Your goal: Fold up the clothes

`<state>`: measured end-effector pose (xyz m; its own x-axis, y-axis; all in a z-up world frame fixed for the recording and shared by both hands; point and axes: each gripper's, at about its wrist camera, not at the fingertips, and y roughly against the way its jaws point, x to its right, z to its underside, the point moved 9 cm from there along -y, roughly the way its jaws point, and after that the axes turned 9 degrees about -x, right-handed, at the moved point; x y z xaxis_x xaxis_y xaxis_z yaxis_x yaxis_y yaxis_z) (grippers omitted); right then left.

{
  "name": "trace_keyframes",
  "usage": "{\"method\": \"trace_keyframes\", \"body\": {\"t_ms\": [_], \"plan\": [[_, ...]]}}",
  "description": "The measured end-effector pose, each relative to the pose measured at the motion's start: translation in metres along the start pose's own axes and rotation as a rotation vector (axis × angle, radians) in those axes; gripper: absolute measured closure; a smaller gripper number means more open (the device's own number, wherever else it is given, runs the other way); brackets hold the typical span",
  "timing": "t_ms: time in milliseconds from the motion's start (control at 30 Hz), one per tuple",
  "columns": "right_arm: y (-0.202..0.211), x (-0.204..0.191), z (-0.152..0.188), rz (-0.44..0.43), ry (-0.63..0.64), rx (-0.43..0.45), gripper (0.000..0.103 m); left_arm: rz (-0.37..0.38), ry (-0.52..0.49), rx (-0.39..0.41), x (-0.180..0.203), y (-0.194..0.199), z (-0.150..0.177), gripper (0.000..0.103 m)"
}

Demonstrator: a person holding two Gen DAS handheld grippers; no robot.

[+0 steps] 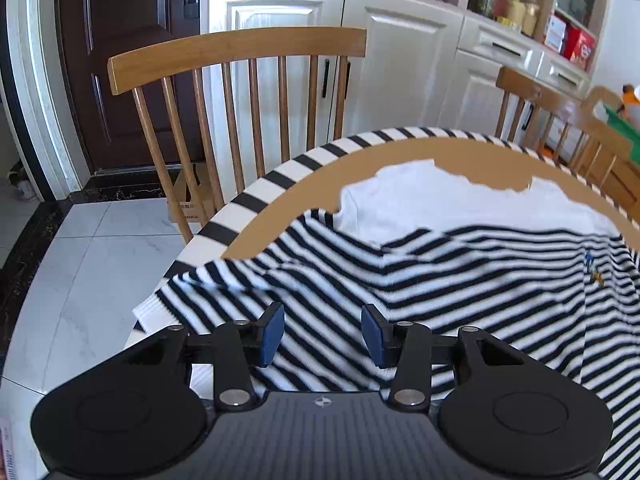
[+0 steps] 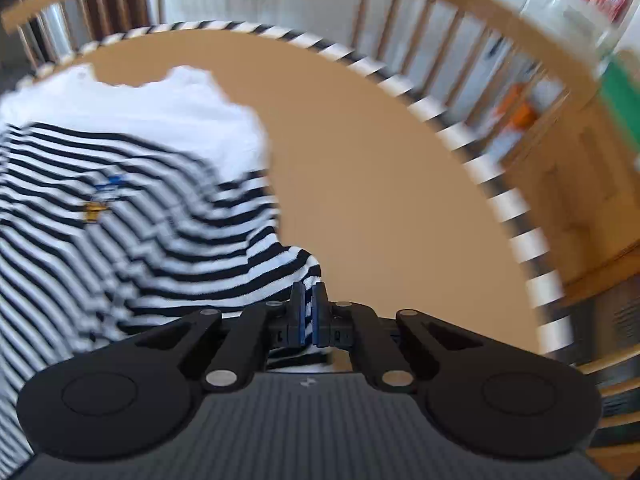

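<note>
**Right wrist view: striped hem pinched, left side released**

Right wrist view: right hand-held gripper (image 2: 308, 312) clenched on a fold of the striped shirt (image 2: 132, 216), blue pads (image 2: 319, 312) pressed onto the cloth between them. Shirt spread across the tan bench (image 2: 380, 168), rumpled, over a white garment (image 2: 132, 108) nearer the far edge. Small blue and yellow emblem (image 2: 102, 196) on the chest (blurred, shape unclear). Striped edging (image 2: 516, 216) along the bench rim.

Left wrist view: left hand-held gripper (image 1: 323, 334) released, jaws wide apart, hovering just above the striped shirt (image 1: 420, 280), touching nothing visible. White garment (image 1: 440, 196) beyond, on the bench (image 1: 312, 196). Wooden chair (image 1: 236, 80) behind the bench, white cabinets (image 1: 400, 48) further back.
</note>
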<state>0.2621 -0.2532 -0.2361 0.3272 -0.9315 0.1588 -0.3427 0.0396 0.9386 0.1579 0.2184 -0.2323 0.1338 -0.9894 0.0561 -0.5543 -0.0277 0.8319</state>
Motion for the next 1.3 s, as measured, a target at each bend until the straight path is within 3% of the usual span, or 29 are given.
{"method": "trace_keyframes", "body": {"t_ms": [67, 233, 300, 333, 367, 433, 500, 633, 800, 967, 1067, 1133, 1300], "plan": [[0.006, 0.026, -0.003, 0.069, -0.030, 0.008, 0.100, -0.002, 0.017, -0.012, -0.003, -0.001, 0.005, 0.057], [-0.005, 0.044, -0.004, 0.096, -0.089, 0.011, 0.099, -0.014, 0.051, -0.015, -0.012, -0.004, 0.012, 0.057], [-0.003, 0.041, -0.005, 0.081, -0.113, 0.039, 0.088, -0.029, 0.041, -0.021, -0.015, -0.004, 0.013, 0.057], [0.000, 0.041, -0.005, 0.074, -0.145, 0.045, 0.069, -0.034, 0.039, -0.024, -0.017, -0.002, 0.014, 0.057], [0.007, 0.042, -0.005, 0.075, -0.170, 0.063, 0.065, -0.035, 0.044, -0.026, -0.020, 0.001, 0.015, 0.057], [0.029, 0.033, -0.002, 0.070, -0.160, 0.129, 0.069, -0.031, 0.074, -0.034, -0.026, 0.011, 0.020, 0.057], [0.051, 0.008, 0.009, -0.018, -0.121, 0.168, 0.069, 0.007, 0.138, -0.048, -0.029, 0.022, 0.031, 0.057], [0.078, -0.052, 0.063, -0.205, -0.089, 0.147, 0.067, 0.066, 0.224, -0.076, -0.021, 0.050, 0.066, 0.055], [0.101, -0.117, 0.156, -0.343, -0.045, 0.068, 0.065, 0.089, 0.170, -0.078, 0.005, 0.099, 0.114, 0.049], [0.127, -0.151, 0.233, -0.324, -0.050, 0.046, 0.065, 0.107, 0.128, -0.118, 0.030, 0.149, 0.166, 0.049], [0.145, -0.179, 0.264, -0.387, -0.018, 0.063, 0.065, 0.142, 0.058, -0.154, 0.056, 0.172, 0.206, 0.049], [0.149, -0.199, 0.280, -0.410, 0.048, 0.060, 0.068, 0.141, 0.003, -0.180, 0.071, 0.178, 0.234, 0.048], [0.154, -0.220, 0.309, -0.335, 0.235, 0.056, 0.070, 0.094, -0.106, -0.173, 0.088, 0.187, 0.280, 0.048]]}}
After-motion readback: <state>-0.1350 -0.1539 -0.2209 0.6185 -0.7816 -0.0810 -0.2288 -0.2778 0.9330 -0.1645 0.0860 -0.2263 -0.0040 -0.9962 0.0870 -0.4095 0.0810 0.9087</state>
